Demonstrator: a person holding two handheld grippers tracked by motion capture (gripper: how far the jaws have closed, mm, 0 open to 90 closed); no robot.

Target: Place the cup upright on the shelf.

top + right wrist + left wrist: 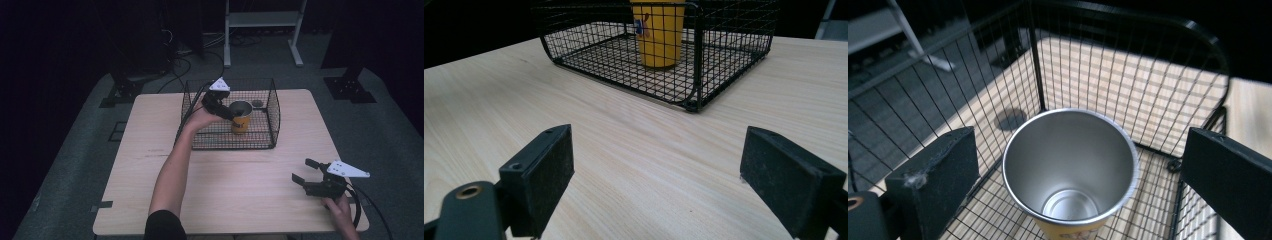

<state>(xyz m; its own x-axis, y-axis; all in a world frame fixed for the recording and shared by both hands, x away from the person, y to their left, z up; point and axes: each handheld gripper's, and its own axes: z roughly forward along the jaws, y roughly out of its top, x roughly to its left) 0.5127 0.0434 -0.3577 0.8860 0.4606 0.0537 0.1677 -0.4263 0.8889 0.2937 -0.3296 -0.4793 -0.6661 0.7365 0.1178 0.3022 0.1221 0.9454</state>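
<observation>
Left tongs [231, 111] at upper centre of the high view, reaching over the near-left wall of the wire basket [274, 107], jaws spread wide on either side of the yellow cup [241, 118], pads clear of its rim, nothing gripped. Right tongs [306, 173] at lower right, low over the tabletop [220, 195], jaws wide apart and empty.

Yellow cup upright on the basket floor, roughly mid-basket, steel-lined mouth [1070, 165] open to the top. Free gap on both sides between rim and pads in the left gripper view; basket walls well apart from the cup all round. Small dark round thing [257, 103] just beyond the cup toward the back wall, too small to identify. Basket open on top, set at the far middle of the tabletop, close to its far edge. Broad bare wood between basket and near edge, and to the left of the forearm [172, 172].

Cup's base and lower print cut off at the bottom of the left gripper view; cup top cut off at the upper edge of the right gripper view [658, 32], print behind mesh hard to read. Right hand [342, 210] partly off the lower edge. Surroundings beyond the tabletop dark; white frame [262, 20] at the top, cables on the floor barely legible.
</observation>
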